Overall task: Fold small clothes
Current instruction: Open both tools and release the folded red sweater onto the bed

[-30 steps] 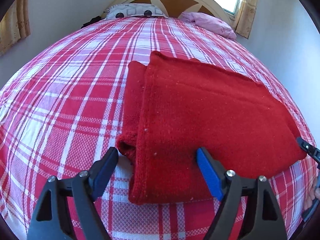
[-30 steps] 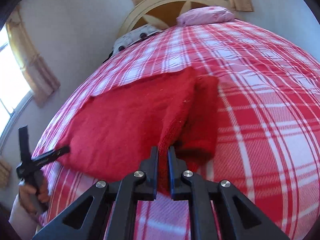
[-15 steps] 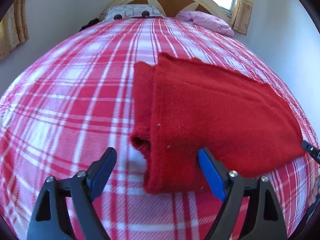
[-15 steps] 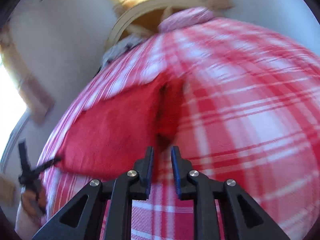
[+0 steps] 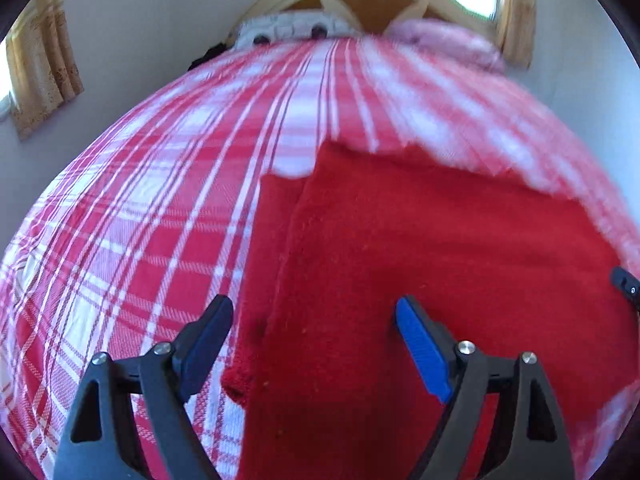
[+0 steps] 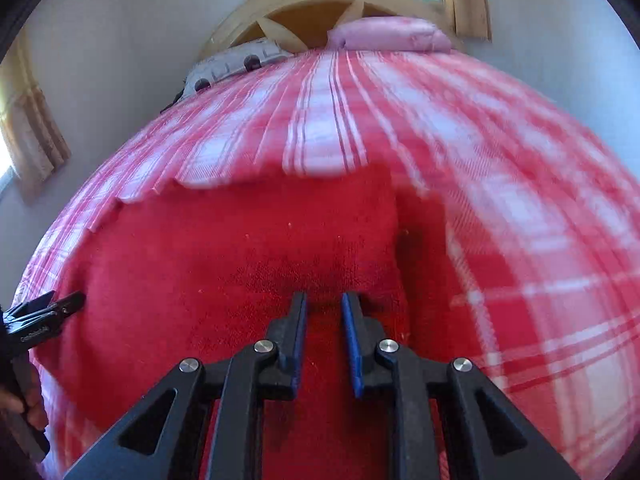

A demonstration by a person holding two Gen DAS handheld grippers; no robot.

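Left wrist view showed the folded red knitted garment (image 5: 420, 280) flat on the red-and-white plaid bedspread (image 5: 140, 220), probably laid there for another fold. Its long axis ran across the bed, folded sleeve edge leftward. The left gripper (image 5: 312, 344) hovered wide open, empty. The right gripper (image 6: 323, 336), narrowly parted, gripped nothing above the cloth.
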